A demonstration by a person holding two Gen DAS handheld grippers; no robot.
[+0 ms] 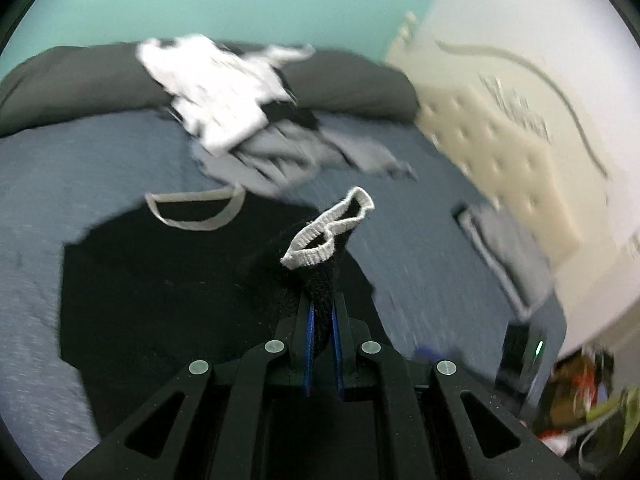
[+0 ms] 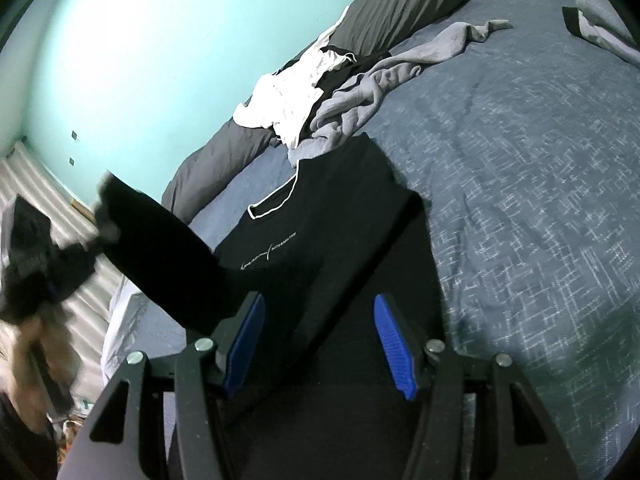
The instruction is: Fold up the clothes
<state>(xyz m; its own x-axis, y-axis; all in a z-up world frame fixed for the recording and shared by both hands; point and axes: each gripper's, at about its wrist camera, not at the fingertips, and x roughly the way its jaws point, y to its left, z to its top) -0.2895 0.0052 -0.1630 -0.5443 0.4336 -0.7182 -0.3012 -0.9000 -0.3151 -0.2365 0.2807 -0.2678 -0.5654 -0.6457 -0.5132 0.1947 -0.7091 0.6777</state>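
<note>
A black T-shirt (image 1: 168, 280) with a white neckband lies flat on the blue bed cover (image 1: 60, 184). My left gripper (image 1: 321, 300) is shut on the shirt's sleeve (image 1: 324, 252), whose white-trimmed cuff stands up above the fingers. In the right wrist view the same shirt (image 2: 320, 220) lies below my right gripper (image 2: 320, 312), which is open and empty just above the cloth. The raised sleeve (image 2: 160, 240) stretches left to the blurred left gripper (image 2: 44, 256).
A heap of white (image 1: 216, 88), black and grey clothes (image 1: 288, 156) lies at the far side of the bed against a dark grey bolster (image 1: 352, 84). A cream padded headboard (image 1: 492, 148) is at the right. A teal wall (image 2: 140, 60) is behind. Clutter lies on the floor (image 1: 580, 396).
</note>
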